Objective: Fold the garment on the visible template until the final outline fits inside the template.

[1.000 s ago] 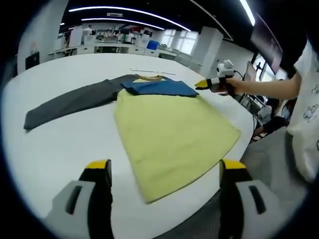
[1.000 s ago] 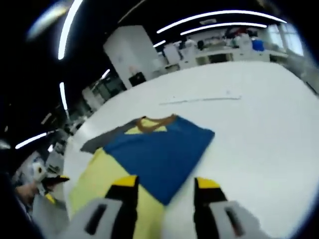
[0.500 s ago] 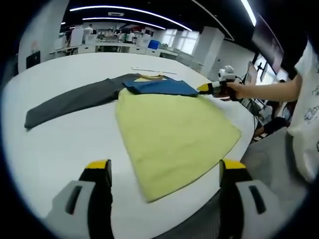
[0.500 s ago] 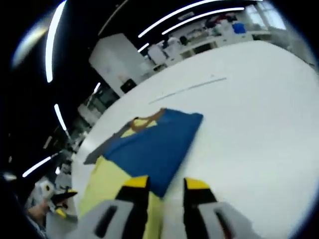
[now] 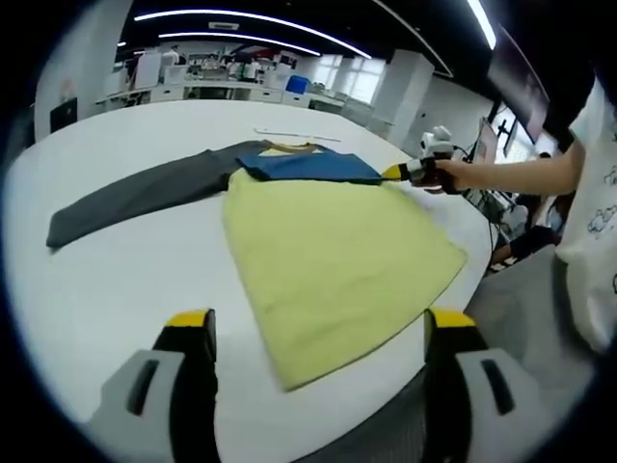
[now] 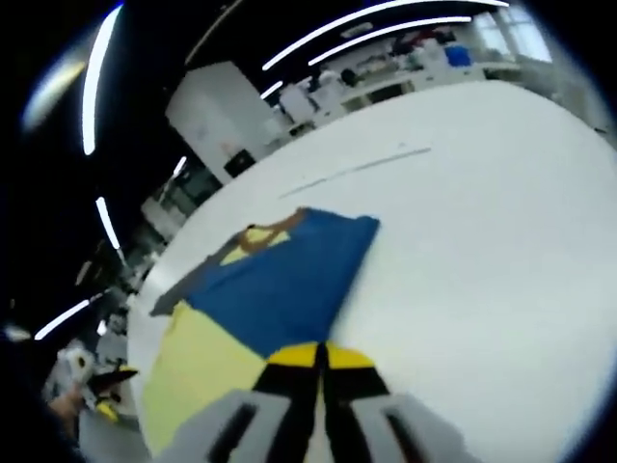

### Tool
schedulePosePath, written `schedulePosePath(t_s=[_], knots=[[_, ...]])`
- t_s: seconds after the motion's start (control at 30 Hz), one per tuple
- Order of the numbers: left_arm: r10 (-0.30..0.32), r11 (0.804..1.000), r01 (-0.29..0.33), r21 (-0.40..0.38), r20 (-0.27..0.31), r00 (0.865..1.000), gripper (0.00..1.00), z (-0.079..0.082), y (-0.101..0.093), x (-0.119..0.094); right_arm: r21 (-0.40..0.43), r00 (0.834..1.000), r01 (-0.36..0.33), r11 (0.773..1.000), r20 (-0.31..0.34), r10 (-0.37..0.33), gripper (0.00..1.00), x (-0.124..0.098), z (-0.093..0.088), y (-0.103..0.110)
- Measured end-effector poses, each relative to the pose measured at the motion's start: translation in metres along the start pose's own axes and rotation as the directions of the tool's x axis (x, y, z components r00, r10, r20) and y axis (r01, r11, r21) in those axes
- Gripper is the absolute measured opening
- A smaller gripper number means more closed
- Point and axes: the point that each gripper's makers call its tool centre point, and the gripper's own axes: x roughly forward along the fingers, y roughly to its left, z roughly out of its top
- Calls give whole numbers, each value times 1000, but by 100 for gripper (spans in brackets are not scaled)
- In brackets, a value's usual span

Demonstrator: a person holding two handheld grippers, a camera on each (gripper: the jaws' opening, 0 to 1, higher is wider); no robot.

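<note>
The garment lies flat on the white table [image 5: 116,280]: a yellow body [image 5: 328,256], a blue sleeve [image 5: 308,167] folded across its top, and a grey sleeve [image 5: 145,193] stretched out to the left. My left gripper [image 5: 321,328] hovers open above the near table edge, short of the yellow hem. My right gripper [image 5: 397,173], held by a hand, touches the garment's right edge where blue meets yellow. In the right gripper view, the right gripper [image 6: 318,355] has its jaws pressed together at the corner of the blue sleeve [image 6: 280,280], beside the yellow body [image 6: 198,371].
A thin pale line [image 6: 357,166] is marked on the table beyond the collar, also the thin line [image 5: 294,136]. A person's arm [image 5: 521,174] and body stand at the right table edge. Desks and shelves fill the far room. The left gripper [image 6: 108,383] shows small at the lower left.
The right gripper's jaws went from wide apart to pressed together, and it moved in to the garment's right edge at the blue sleeve corner. The left gripper held still.
</note>
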Motion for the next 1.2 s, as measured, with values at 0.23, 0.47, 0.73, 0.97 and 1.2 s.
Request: schedulePosePath(t_s=[0.23, 0.47, 0.73, 0.97, 1.2], knots=[[-3, 1000, 3, 1, -4, 1000, 86, -1, -1, 1, -8, 1000, 22, 1000, 11, -22, 0, 0, 5, -9], [-2, 1000, 2, 2, -4, 1000, 86, 0, -2, 1, -13, 999, 45, 999, 12, -45, 0, -4, 5, -16], [-5, 1000, 5, 3, -8, 1000, 86, -1, -3, 1, -31, 999, 53, 998, 10, -52, 0, -6, 4, -14], [-9, 1000, 9, 7, -14, 1000, 86, -3, -3, 1, -115, 1000, 20, 993, 16, -19, 0, -8, 6, -12], [-17, 1000, 17, 11, -18, 1000, 86, -4, -3, 1, -215, 998, -18, 976, 53, 30, 31, -14, 16, -3]])
